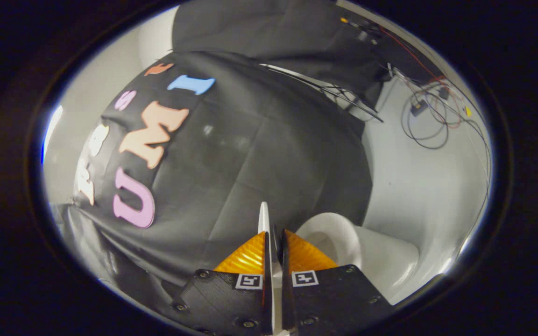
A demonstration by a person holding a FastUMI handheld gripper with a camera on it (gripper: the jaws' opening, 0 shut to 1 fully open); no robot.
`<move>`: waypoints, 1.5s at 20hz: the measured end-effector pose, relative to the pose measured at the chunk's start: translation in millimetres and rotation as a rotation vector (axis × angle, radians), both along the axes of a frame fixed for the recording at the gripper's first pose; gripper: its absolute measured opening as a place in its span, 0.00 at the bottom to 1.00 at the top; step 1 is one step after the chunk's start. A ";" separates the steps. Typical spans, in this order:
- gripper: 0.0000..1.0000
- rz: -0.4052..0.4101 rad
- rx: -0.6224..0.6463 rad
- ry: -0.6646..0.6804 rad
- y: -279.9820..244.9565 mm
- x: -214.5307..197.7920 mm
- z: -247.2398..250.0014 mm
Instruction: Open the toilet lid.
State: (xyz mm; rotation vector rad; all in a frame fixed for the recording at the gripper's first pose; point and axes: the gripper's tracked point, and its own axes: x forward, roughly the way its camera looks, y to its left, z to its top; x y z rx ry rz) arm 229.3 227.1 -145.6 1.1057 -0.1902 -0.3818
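Toilet lid (pixel 264 219), seen edge-on as a thin white plate, stands between the fingers; it looks rigid, smooth and probably slippery, light enough to swing, best held at this free rim. Toilet bowl (pixel 339 238) sits at two o'clock from the tips. Gripper (pixel 274 242) is nearly closed, pinching the lid's edge.

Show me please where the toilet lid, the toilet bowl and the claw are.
toilet lid (pixel 264 217): gripper view, its thin edge rising between the fingers.
toilet bowl (pixel 339 238): gripper view, its rounded rim.
claw (pixel 274 242): gripper view, midway between the fingertips, shut on the lid.
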 end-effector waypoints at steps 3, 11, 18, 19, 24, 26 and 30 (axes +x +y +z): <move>0.08 0.026 -0.121 -0.008 25.5 5.1 51.4; 0.08 0.134 -0.407 0.052 108.2 30.8 145.0; 0.08 0.253 -0.628 0.077 162.7 55.9 190.1; 0.09 0.266 -0.640 0.067 170.4 58.4 195.9; 0.14 0.321 -0.677 0.021 215.5 67.1 215.8; 0.15 0.349 -0.704 0.012 234.9 72.2 223.5; 0.15 0.413 -0.758 -0.006 276.5 79.4 234.6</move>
